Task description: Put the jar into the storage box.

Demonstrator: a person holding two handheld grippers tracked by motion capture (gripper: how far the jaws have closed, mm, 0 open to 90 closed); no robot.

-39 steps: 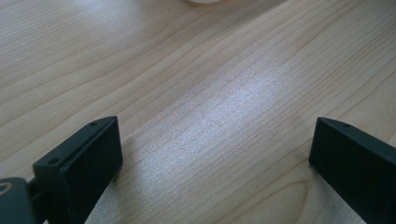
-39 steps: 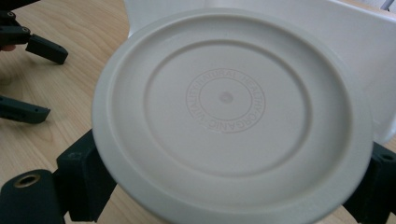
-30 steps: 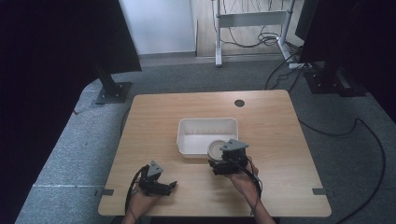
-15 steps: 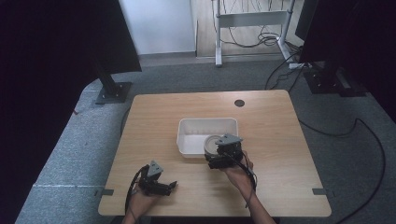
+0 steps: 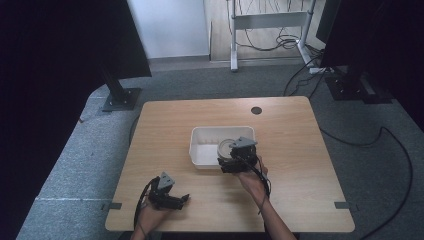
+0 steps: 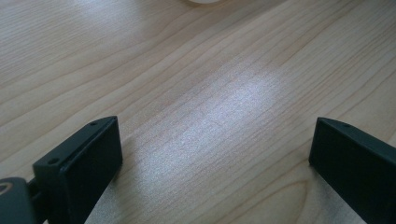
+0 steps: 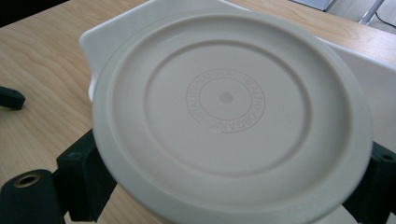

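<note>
I have the right hand-held gripper (image 5: pixel 231 161) clamped on a round cream plastic plate (image 7: pixel 231 116), its two black jaws pressing on opposite edges of the rim. In the right gripper view the plate takes up the middle of the frame, face towards the camera, with a ring of embossed lettering at its centre. Behind it, in the upper part of that frame, sits the white rectangular plastic tub (image 7: pixel 362 60). From the high view, the plate (image 5: pixel 226 147) hangs over the lower right part of the tub (image 5: pixel 200 150), which stands at the centre of the light wooden worktop (image 5: pixel 300 130). I cannot tell whether the plate already touches the tub's floor or wall.

My left hand-held gripper (image 5: pixel 181 200) sits at the lower left of the high view, near the worktop's front edge, well apart from the tub. Its jaws are spread wide with nothing but bare wood between them in the left gripper view.

I judge the step in hand to be placing the plate into the tub. The next move calls for lowering the plate until it rests inside, keeping it clear of the near wall, then letting the jaws part and drawing the right gripper back without dragging the plate along.
</note>
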